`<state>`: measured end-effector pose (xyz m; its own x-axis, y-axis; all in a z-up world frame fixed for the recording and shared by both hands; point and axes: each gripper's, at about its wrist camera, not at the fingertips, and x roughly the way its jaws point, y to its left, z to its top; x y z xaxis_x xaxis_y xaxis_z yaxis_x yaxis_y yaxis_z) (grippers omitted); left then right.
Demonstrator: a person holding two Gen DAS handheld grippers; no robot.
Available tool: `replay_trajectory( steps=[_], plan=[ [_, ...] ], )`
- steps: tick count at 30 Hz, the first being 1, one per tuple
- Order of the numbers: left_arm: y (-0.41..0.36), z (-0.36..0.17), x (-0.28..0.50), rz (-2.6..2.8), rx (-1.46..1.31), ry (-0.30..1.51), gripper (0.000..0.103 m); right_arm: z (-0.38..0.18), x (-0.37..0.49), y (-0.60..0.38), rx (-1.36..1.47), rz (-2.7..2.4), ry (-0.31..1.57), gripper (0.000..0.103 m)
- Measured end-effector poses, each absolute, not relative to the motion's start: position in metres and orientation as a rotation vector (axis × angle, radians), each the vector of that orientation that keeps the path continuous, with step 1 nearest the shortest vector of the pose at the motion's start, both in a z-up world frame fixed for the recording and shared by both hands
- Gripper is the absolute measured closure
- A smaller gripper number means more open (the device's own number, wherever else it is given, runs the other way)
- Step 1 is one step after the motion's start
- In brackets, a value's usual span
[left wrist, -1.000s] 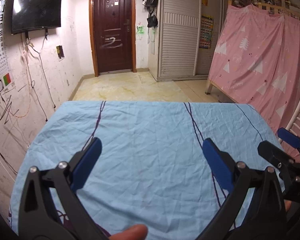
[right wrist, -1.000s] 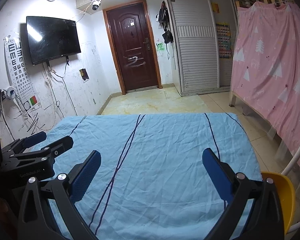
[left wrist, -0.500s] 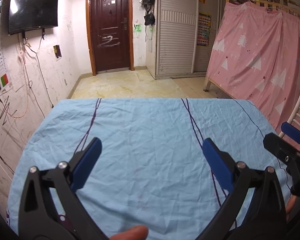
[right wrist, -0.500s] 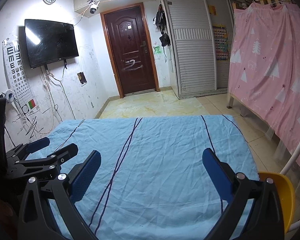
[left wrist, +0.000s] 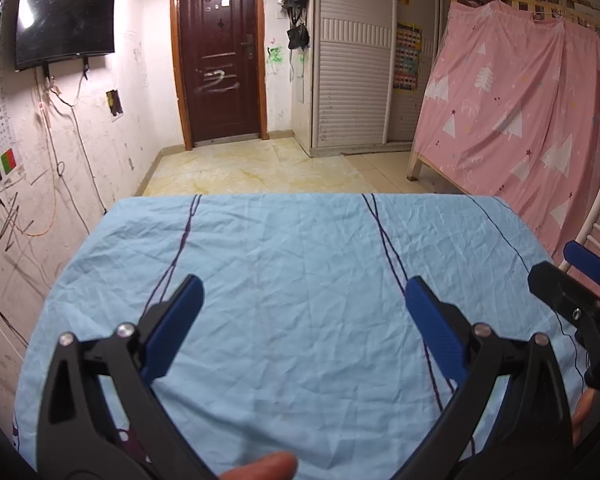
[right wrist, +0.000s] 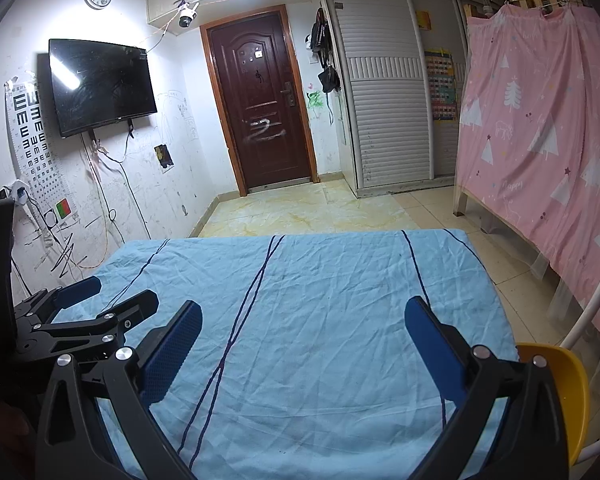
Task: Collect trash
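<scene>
1. Over the near half of the table, the left gripper (left wrist: 302,312) hovers level, its 2 blue pads spread wide, nothing between them but wrinkled cloth.
2. At the bottom edge of the left wrist view, a fingertip (left wrist: 260,466) pokes in just under that tool.
3. Right gripper (right wrist: 302,340) sits beside it, pointing the same way toward the door (right wrist: 260,100), jaws just as wide and holding nothing.
4. Each tool shows in the other's camera: the right one at the right edge of the left view, the left one at the left edge of the right view, both apart from each other.
5. Blue tablecloth (right wrist: 320,300) with thin dark stripes covers the table; no trash shows on it in either view, so I cannot tell where the trash is.
6. Yellow chair (right wrist: 560,392) peeks in just beside the table's right edge; its seat is mostly hidden behind the right finger.
</scene>
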<state>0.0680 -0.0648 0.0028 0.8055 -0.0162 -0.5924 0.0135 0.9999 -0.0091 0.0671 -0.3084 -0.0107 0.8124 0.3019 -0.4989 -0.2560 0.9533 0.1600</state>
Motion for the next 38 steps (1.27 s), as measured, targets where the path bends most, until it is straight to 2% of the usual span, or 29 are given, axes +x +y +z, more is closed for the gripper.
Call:
replay_trajectory(
  steps=[38],
  plan=[
    [-0.0646,-0.002,0.0679,-0.008,-0.006,0.638,0.006,-0.0112,0.0676,-0.3092,0.089,0.296,0.553,0.009]
  ],
)
